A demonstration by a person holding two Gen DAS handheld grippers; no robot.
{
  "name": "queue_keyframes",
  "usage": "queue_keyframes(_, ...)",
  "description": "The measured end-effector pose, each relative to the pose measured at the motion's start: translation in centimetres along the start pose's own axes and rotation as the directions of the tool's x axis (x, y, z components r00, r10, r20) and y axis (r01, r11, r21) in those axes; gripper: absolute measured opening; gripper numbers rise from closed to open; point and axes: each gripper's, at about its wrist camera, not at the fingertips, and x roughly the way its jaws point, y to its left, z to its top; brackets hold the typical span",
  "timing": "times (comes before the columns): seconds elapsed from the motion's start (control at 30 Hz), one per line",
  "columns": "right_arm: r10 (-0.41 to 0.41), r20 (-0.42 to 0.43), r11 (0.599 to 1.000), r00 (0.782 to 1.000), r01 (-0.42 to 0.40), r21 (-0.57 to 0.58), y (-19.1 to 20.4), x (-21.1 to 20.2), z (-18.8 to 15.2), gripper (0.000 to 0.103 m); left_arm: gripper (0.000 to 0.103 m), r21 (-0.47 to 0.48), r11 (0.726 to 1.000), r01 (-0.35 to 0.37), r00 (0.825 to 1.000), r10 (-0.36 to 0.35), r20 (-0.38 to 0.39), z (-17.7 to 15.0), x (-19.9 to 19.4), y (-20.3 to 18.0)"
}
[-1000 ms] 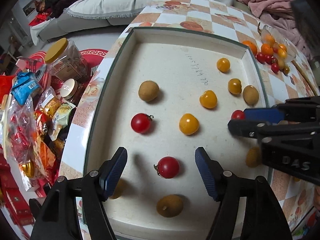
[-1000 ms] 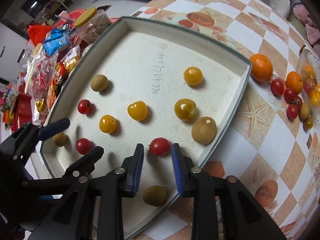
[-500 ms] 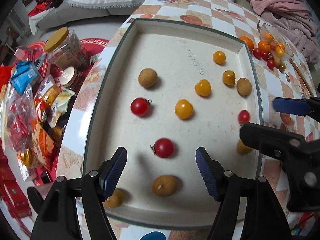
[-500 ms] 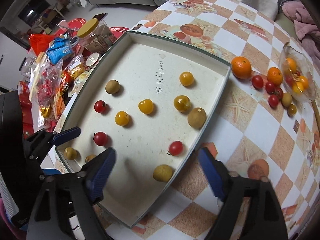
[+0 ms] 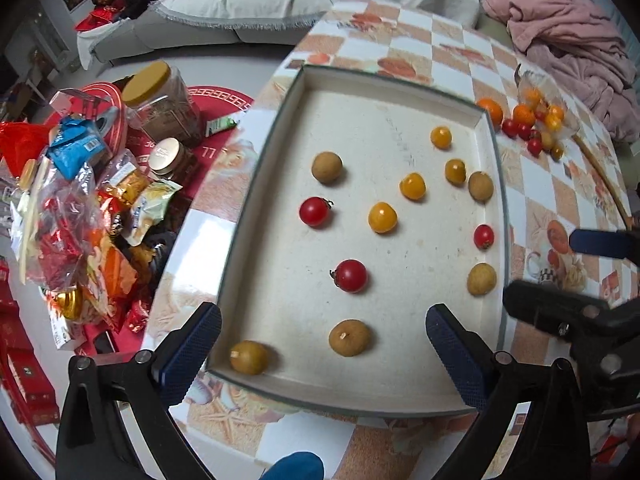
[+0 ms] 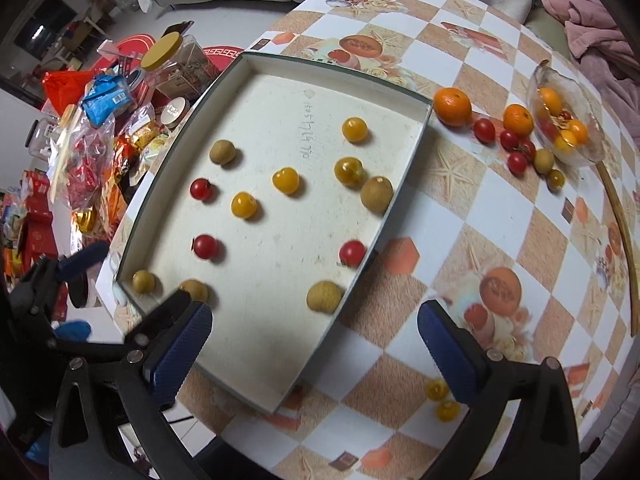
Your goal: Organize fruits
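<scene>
A shallow white tray (image 5: 360,80) (image 6: 404,184) on the checkered table holds red cherry tomatoes (image 5: 351,276) (image 6: 352,252), yellow tomatoes (image 5: 382,217) (image 6: 285,180) and brown longans (image 5: 349,337) (image 6: 324,297), spread apart. My left gripper (image 5: 322,354) is open and empty above the tray's near edge. My right gripper (image 6: 314,350) is open and empty, held over the tray's near right corner; it also shows at the right of the left wrist view (image 5: 568,276). More fruit lies loose by a glass bowl (image 6: 568,120): oranges (image 6: 453,106), red tomatoes (image 6: 484,130).
Snack bags and jars (image 5: 80,200) crowd the floor left of the table. Two small yellow fruits (image 6: 442,400) lie on the table near the right finger. A pink blanket (image 5: 568,40) and a sofa lie beyond the table. A wooden stick (image 6: 620,216) lies at the right.
Both grippers have pulled back and up from the tray. The right gripper opened around a red tomato, which now sits by the tray's right wall.
</scene>
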Motion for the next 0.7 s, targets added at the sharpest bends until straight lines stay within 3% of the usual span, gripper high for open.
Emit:
queue_keyframes(0.33, -0.015, -0.01, 1.0, 1.0, 0.014, -0.021, 1.5, -2.9, -1.1, 0.103, 0.103, 0.09, 0.996, -0.029, 0.998, 0.034, -0.057, -0.8, -2.7, -0.4)
queue_keyframes(0.7, -0.044, 0.01, 0.999, 0.999, 0.044, -0.018, 1.7, -5.4, -1.2, 0.103, 0.103, 0.171, 0.985, -0.032, 0.997, 0.044, -0.063, -1.4, -4.7, -1.4)
